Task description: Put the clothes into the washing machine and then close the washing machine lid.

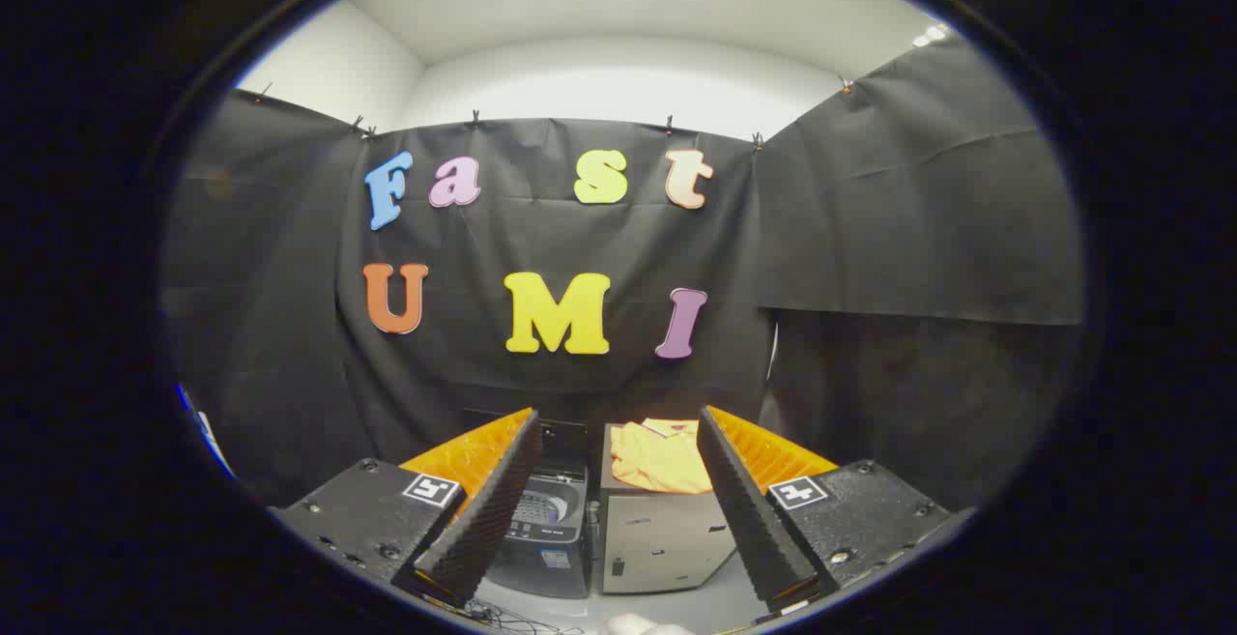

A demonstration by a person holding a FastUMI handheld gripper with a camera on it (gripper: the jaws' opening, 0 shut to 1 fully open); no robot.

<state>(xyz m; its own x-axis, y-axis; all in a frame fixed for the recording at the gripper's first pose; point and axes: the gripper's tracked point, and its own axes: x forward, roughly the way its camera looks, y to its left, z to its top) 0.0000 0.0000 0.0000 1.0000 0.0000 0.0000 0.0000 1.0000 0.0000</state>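
Note:
My gripper point(618, 432) stands open, with nothing between its fingers. Well beyond the fingertips a small dark washing machine point(546, 533) stands on the floor against the black cloth wall. Its top panel faces me, and its raised lid point(570, 442) shows dimly behind it. Right beside it on the right is a grey cabinet point(662, 538). A folded yellow-orange garment point(662, 456) lies on the cabinet's top, partly hidden by my right finger point(749, 500).
Black cloth walls close the booth behind and on both sides. Cables point(512, 620) lie on the pale floor in front of the washing machine. A pale object point(643, 625) pokes in just below the fingers.

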